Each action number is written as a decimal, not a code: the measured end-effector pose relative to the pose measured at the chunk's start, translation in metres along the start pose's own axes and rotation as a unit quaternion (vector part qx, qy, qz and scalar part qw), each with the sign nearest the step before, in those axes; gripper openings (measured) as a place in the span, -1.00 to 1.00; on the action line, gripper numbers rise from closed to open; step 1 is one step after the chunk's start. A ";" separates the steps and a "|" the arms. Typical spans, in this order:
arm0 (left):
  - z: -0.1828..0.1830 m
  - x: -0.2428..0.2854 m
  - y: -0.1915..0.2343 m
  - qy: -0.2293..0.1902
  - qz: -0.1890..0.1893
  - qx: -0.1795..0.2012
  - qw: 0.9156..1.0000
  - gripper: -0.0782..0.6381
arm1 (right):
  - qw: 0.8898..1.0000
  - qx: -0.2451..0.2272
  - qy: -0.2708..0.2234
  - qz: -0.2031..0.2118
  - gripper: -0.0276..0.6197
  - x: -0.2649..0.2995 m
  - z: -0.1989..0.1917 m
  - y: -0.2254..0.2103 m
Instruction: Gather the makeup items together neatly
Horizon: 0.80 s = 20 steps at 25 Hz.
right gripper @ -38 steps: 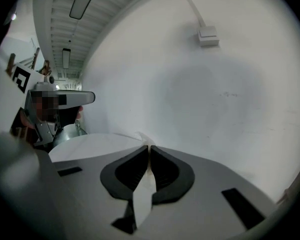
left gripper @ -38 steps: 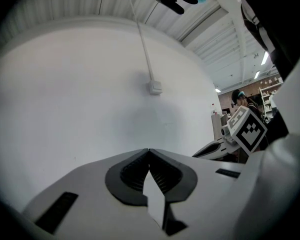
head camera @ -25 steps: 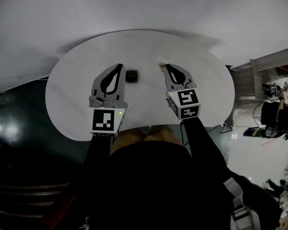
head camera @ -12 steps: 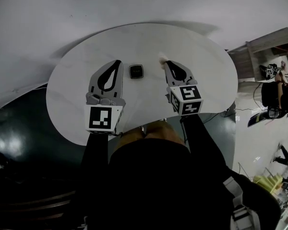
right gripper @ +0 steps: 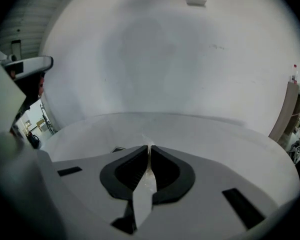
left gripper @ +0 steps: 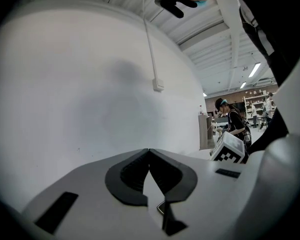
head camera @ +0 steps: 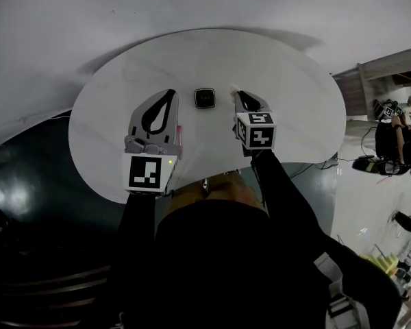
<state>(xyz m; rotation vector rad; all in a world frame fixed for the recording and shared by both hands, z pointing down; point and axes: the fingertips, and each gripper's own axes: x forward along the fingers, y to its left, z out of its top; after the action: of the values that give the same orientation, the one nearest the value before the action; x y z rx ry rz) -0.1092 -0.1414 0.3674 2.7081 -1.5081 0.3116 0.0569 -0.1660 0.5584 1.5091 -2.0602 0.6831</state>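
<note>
The right tongs (head camera: 237, 96) are clenched on a thin pale item (right gripper: 147, 143) whose tip pokes out past the pads. They tilt down toward the white surface (head camera: 116, 81) just beside the black square compact (head camera: 205, 98), probably so the item can be laid next to it and the makeup forms one tidy group. The left tongs (head camera: 169, 93) are pressed together with nothing between them, held low on the compact's other side, seemingly kept clear yet ready to nudge it.

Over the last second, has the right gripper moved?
Yes: the right gripper, pinching a pale item, has tipped down toward the table and drawn nearer the black compact.
</note>
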 end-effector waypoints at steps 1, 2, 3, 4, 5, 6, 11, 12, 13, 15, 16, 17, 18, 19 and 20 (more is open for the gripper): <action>-0.002 -0.002 0.002 0.002 0.003 -0.002 1.000 -0.74 | 1.000 0.002 0.013 -0.003 -0.79 0.006 -0.008 -0.001; -0.004 -0.004 0.005 0.004 0.007 -0.003 1.000 -0.74 | 1.000 0.005 0.024 -0.008 -0.79 0.011 -0.015 -0.002; -0.007 -0.007 0.007 0.006 0.011 -0.003 1.000 -0.74 | 0.999 0.008 0.034 -0.012 -0.79 0.015 -0.021 -0.004; -0.009 -0.009 0.009 0.009 0.014 -0.005 1.000 -0.74 | 0.999 0.011 0.043 -0.016 -0.79 0.019 -0.027 -0.007; -0.011 -0.011 0.012 0.012 0.017 -0.007 1.000 -0.74 | 0.998 0.014 0.050 -0.020 -0.79 0.022 -0.032 -0.009; -0.013 -0.012 0.014 0.014 0.020 -0.009 1.000 -0.74 | 0.998 0.017 0.056 -0.022 -0.79 0.025 -0.035 -0.011; -0.016 -0.016 0.021 0.017 0.030 -0.009 0.999 -0.74 | 0.997 0.023 0.074 -0.010 -0.79 0.034 -0.043 -0.008; -0.017 -0.016 0.021 0.018 0.031 -0.010 0.999 -0.74 | 0.997 0.025 0.076 -0.004 -0.79 0.035 -0.044 -0.006; -0.017 -0.016 0.021 0.018 0.031 -0.011 0.999 -0.74 | 0.997 0.026 0.078 -0.001 -0.78 0.035 -0.044 -0.005; -0.018 -0.015 0.020 0.016 0.030 -0.013 0.999 -0.74 | 0.997 0.022 0.079 0.002 -0.64 0.035 -0.044 -0.002; -0.018 -0.015 0.020 0.015 0.030 -0.014 0.999 -0.74 | 0.997 0.016 0.080 0.003 -0.44 0.034 -0.044 -0.001; -0.017 -0.015 0.020 0.014 0.029 -0.014 0.999 -0.74 | 0.997 0.009 0.081 0.005 -0.38 0.033 -0.044 0.000; -0.017 -0.014 0.019 0.013 0.029 -0.014 0.999 -0.74 | 0.997 0.005 0.080 0.007 -0.38 0.032 -0.044 0.001; -0.016 -0.014 0.019 0.012 0.029 -0.014 0.999 -0.74 | 0.997 0.002 0.078 0.009 -0.38 0.030 -0.043 0.002; -0.016 -0.014 0.018 0.012 0.029 -0.013 0.999 -0.73 | 0.997 0.001 0.075 0.011 -0.37 0.028 -0.042 0.002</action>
<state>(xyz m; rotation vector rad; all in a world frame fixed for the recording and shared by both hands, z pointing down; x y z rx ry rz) -0.1343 -0.1373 0.3791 2.6347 -1.5739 0.3228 0.0516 -0.1580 0.6080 1.3940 -1.9668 0.7837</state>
